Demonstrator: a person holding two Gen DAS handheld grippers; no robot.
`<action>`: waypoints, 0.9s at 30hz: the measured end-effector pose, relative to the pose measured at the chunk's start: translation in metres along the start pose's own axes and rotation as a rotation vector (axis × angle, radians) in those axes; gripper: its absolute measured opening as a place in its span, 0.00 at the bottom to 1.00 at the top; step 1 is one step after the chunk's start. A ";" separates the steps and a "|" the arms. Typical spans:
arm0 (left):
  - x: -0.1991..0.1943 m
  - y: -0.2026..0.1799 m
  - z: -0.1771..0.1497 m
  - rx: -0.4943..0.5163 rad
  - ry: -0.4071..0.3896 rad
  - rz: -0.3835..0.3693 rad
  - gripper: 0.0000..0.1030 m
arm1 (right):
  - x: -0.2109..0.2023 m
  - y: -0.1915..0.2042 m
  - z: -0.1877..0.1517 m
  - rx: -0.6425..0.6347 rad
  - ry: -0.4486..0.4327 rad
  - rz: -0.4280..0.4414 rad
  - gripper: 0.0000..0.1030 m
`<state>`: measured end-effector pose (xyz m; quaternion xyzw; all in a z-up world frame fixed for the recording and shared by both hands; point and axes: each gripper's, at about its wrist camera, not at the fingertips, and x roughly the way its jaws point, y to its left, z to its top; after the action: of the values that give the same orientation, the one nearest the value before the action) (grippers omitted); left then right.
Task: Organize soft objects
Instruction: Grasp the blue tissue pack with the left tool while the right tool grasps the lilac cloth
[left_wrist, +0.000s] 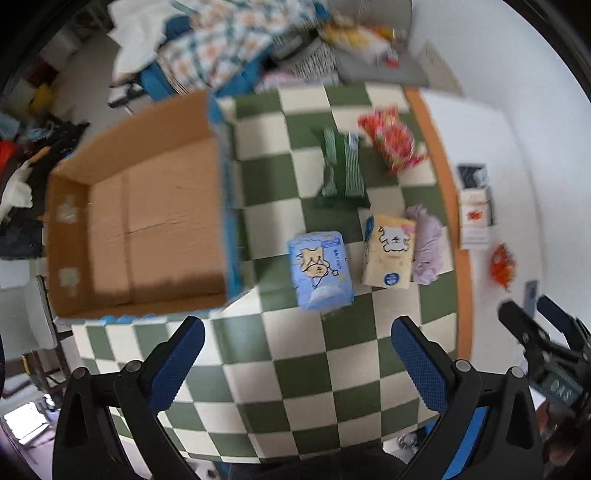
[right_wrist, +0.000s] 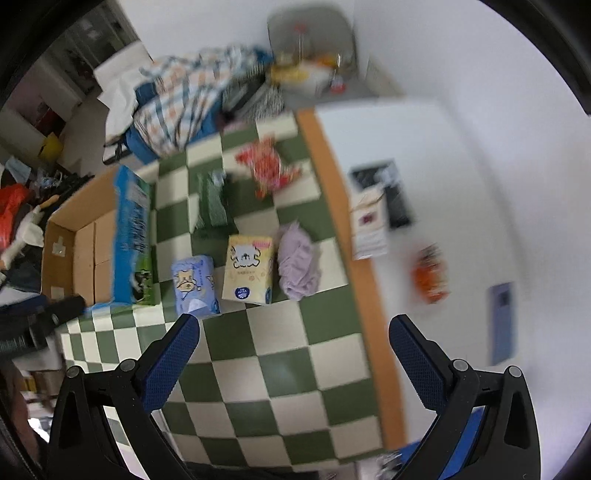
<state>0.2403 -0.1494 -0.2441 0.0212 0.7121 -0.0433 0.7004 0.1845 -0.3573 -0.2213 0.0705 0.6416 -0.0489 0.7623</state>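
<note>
On the green-and-cream checked tablecloth lie a blue tissue pack, a yellow tissue pack, a lilac cloth, a green striped pouch and a red patterned pouch. An open cardboard box stands left of them, empty inside. My left gripper is open above the cloth, short of the blue pack. My right gripper is open, short of the yellow pack; it also shows in the left wrist view.
An orange table edge borders the cloth. On the white floor beyond lie a small carton, an orange packet and a blue card. Piled checked fabric lies behind.
</note>
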 end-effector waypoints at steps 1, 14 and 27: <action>0.018 -0.007 0.011 0.015 0.037 0.004 1.00 | 0.027 -0.008 0.010 0.026 0.036 0.022 0.98; 0.159 -0.024 0.067 0.006 0.329 0.103 1.00 | 0.194 -0.022 0.043 0.170 0.273 0.146 0.76; 0.210 -0.024 0.060 0.017 0.405 0.112 0.60 | 0.228 -0.023 0.045 0.261 0.322 0.218 0.67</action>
<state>0.2940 -0.1848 -0.4536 0.0750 0.8356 -0.0052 0.5441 0.2637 -0.3838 -0.4393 0.2440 0.7317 -0.0369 0.6354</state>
